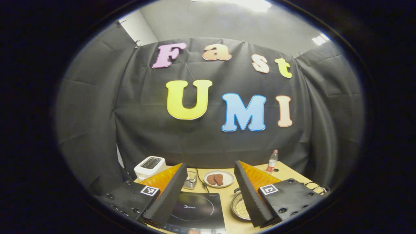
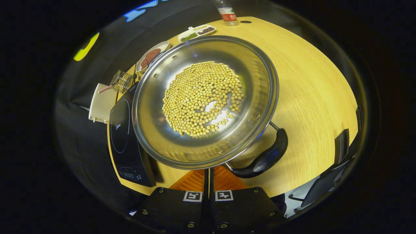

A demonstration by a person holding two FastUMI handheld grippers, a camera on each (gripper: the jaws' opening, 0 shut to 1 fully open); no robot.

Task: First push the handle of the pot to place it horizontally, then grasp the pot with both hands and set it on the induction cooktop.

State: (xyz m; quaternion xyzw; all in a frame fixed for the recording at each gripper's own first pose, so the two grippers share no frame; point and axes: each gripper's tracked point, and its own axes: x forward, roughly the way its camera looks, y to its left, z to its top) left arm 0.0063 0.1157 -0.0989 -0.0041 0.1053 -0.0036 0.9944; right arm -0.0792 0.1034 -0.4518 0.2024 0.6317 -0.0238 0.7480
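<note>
Wooden surface (image 2: 312, 84) carries a steel pot (image 2: 156, 130) of loose beans (image 2: 201, 97): rigid, slippery, spillable. Grip handle (image 2: 266, 157) and rim. Left gripper (image 1: 209, 191) fingers spread, empty; right gripper (image 2: 208, 177) fingers closed, apparently empty.

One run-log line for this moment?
left claw: open | right claw: shut | pot: beside cooktop
</note>
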